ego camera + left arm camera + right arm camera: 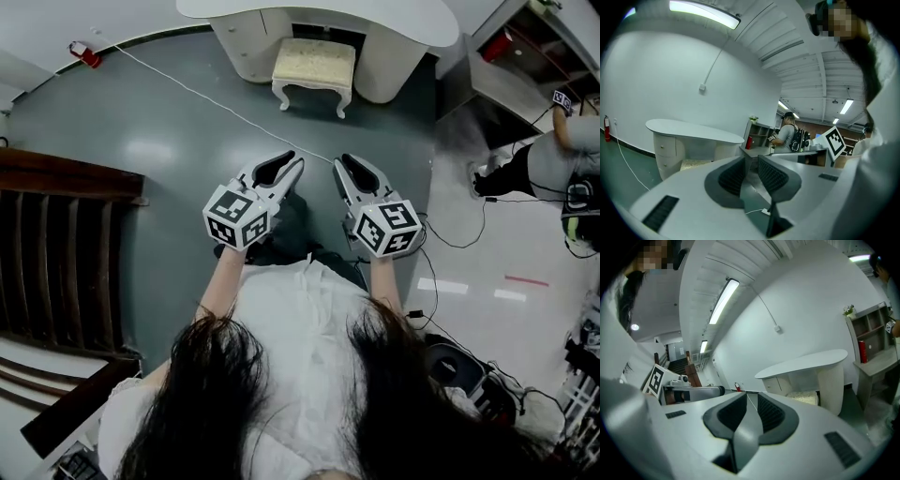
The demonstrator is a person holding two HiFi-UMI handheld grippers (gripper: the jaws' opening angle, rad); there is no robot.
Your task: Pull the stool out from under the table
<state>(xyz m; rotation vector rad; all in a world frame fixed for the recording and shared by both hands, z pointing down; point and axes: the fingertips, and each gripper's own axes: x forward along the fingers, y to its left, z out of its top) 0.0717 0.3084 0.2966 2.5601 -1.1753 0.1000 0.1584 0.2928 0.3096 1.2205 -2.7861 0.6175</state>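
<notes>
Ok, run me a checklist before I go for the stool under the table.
1. Stool found: the stool sits in the knee gap of the table, its front legs showing. Ok.
2. Jaws ready to grasp: the left gripper and the right gripper are both shut and empty. Not ok.
3. Close enough: both grippers are well short of the stool. Not ok.
4. Path: a white cable crosses the floor ahead of the stool. Not ok.
5. Bystander: a person stands off to the right, clear of the stool. Ok.
</notes>
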